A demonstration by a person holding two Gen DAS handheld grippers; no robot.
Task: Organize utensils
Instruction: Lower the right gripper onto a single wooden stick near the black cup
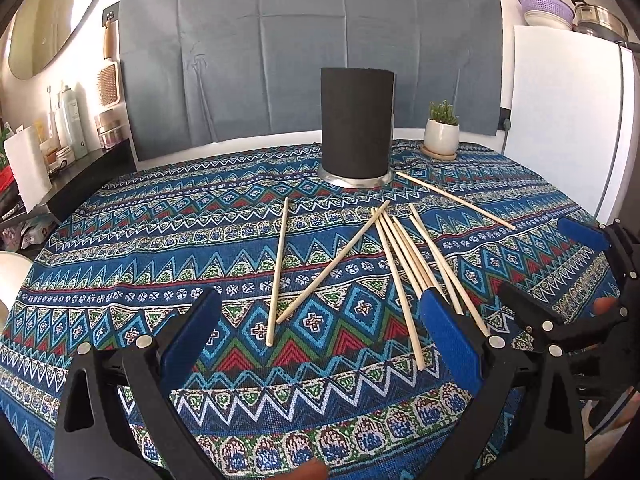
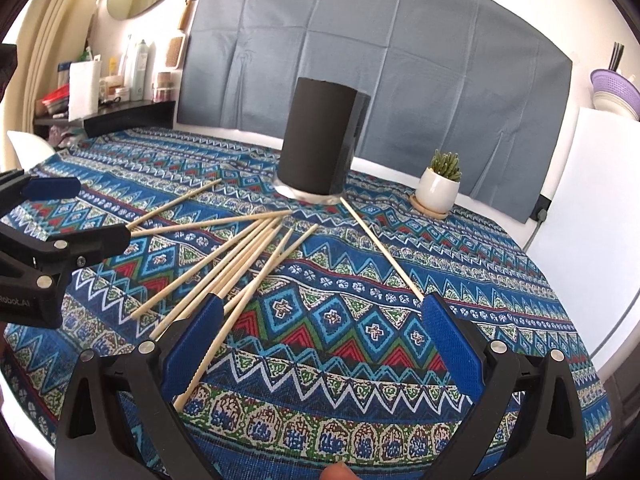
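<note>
Several wooden chopsticks [image 1: 331,264] lie scattered on a blue patterned tablecloth [image 1: 160,240], most fanned in a loose pile [image 2: 212,223], one apart [image 2: 382,248] to the right. A black cylindrical holder [image 1: 356,128] on a metal base stands upright behind them [image 2: 320,140]. My left gripper [image 1: 320,312] hovers open over the near ends of two sticks, with nothing between its blue pads. My right gripper [image 2: 324,312] is open too, its left finger over the pile's near ends. Each gripper shows in the other's view: right gripper [image 1: 560,268], left gripper [image 2: 80,212].
A small potted succulent [image 1: 441,132] on a coaster stands right of the holder [image 2: 438,188]. A white fridge [image 1: 560,120] rises at the right. A dark shelf with bottles [image 1: 72,148] borders the table at the left. A grey cloth hangs behind.
</note>
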